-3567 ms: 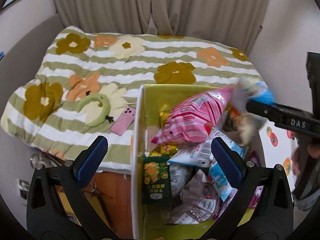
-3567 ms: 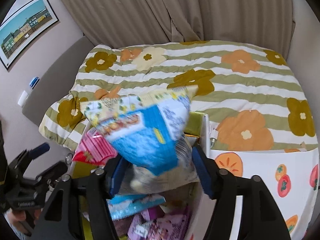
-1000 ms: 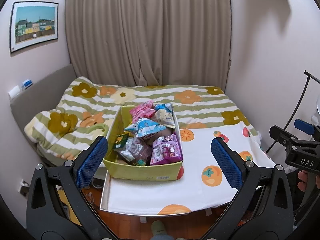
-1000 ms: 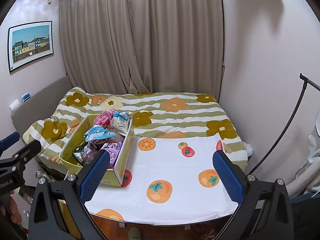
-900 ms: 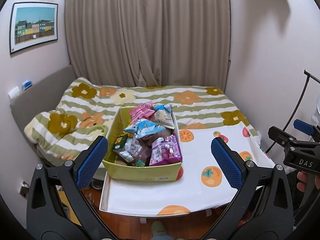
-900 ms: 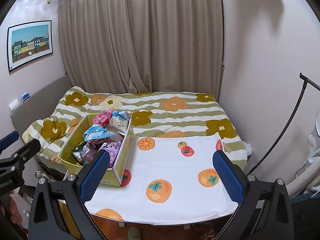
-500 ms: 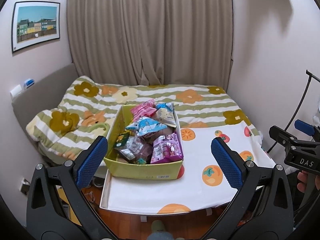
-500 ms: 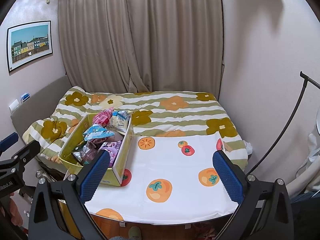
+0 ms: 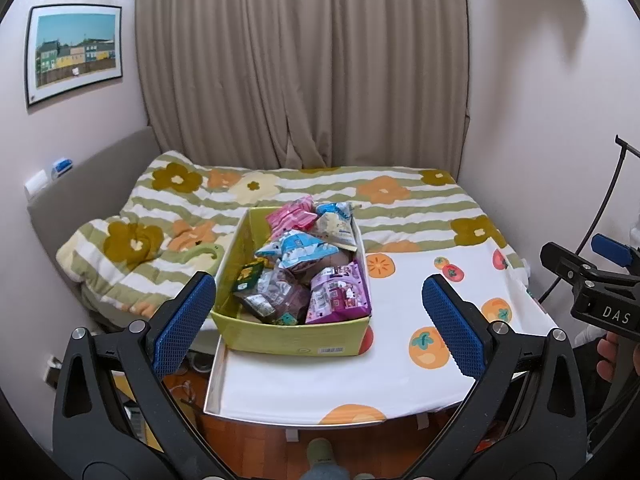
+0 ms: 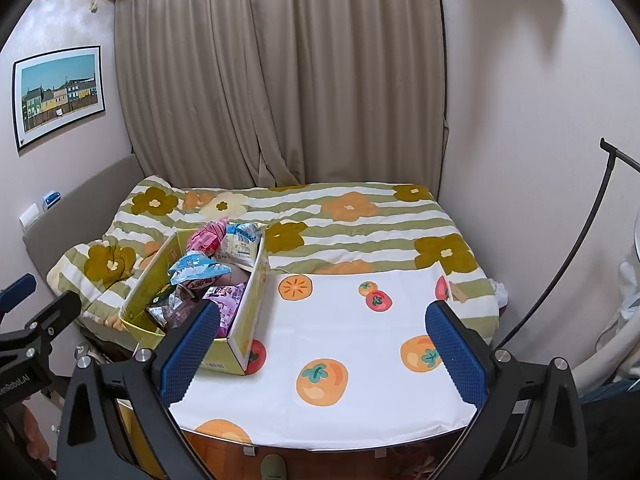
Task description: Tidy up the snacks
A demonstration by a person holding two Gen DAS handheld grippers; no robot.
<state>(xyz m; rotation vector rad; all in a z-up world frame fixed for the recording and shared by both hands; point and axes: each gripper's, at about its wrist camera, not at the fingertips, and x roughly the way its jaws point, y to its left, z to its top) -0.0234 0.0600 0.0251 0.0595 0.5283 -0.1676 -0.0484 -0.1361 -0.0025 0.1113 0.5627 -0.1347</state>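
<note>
- My left gripper (image 9: pixel 318 320) has its jaws spread wide with nothing between them, held back from the counter (image 9: pixel 392 376).
- My right gripper (image 10: pixel 320 346) is the same: jaws wide apart, empty, well short of the counter edge.
- In the left view the right gripper shows at the right edge, with fingers of a hand (image 9: pixel 608 358) below it.
- The yellow box (image 9: pixel 288 340) sits on the left part of the counter, near its front edge, on a white cloth with orange fruit prints (image 10: pixel 360 320).
- The snacks (image 9: pixel 304 264) are all piled in the box: a purple bag (image 9: pixel 340 298) at the near right corner, a blue bag (image 9: pixel 298 248) in the middle, a pink bag (image 9: pixel 290 218) at the far end beside a pale bag (image 9: pixel 338 228).
- Behind the counter lies a bed (image 10: pixel 360 220) with a striped flower quilt; curtains (image 10: pixel 280 80) hang at the back.
</note>
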